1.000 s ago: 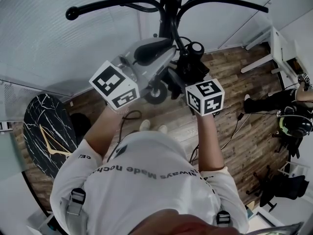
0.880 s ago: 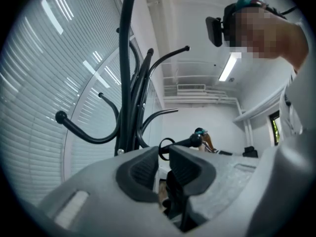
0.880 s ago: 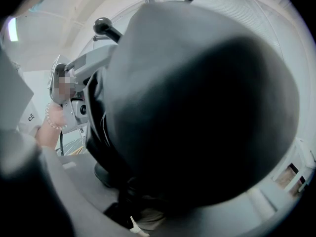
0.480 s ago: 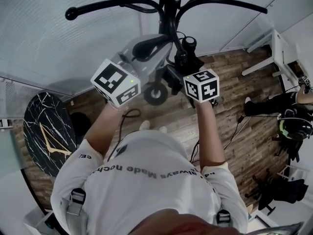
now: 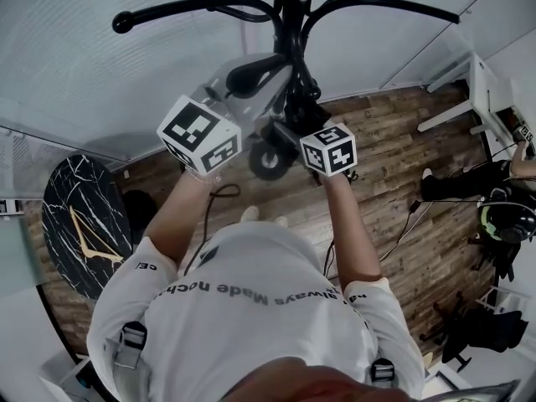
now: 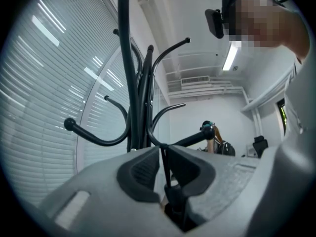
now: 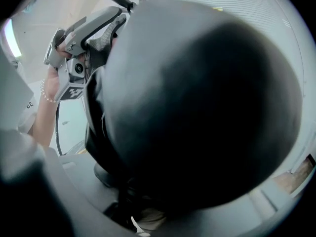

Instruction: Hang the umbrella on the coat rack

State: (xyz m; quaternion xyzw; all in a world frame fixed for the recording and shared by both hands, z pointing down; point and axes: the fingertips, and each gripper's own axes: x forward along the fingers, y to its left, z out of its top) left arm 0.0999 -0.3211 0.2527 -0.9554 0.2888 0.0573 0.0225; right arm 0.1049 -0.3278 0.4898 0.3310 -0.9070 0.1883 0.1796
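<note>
The black folded umbrella [image 7: 197, 107] is blotting out the view from your right gripper [image 5: 295, 117], whose jaws are clamping it. Your left gripper [image 6: 161, 149] is pinching a thin black strap [image 6: 168, 174] in closed jaws before the black metal coat rack [image 6: 126, 58].

Wood-plank floor [image 5: 394, 166]; coat rack [image 5: 289, 23] standing on it; round black marbled table [image 5: 79, 224] left; white desk [image 5: 448, 114] right.

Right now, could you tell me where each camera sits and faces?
Head view: head-worn, facing steeply down at left gripper, right gripper, coat rack; shirt, forearms show.
Left gripper view: on the left gripper, facing upward along jaws shut on a thin black strap, toward the rack; the person's head shows.
Right gripper view: on the right gripper, filled by the black umbrella between its jaws; the left hand shows.
Shared: all three show the rack.
</note>
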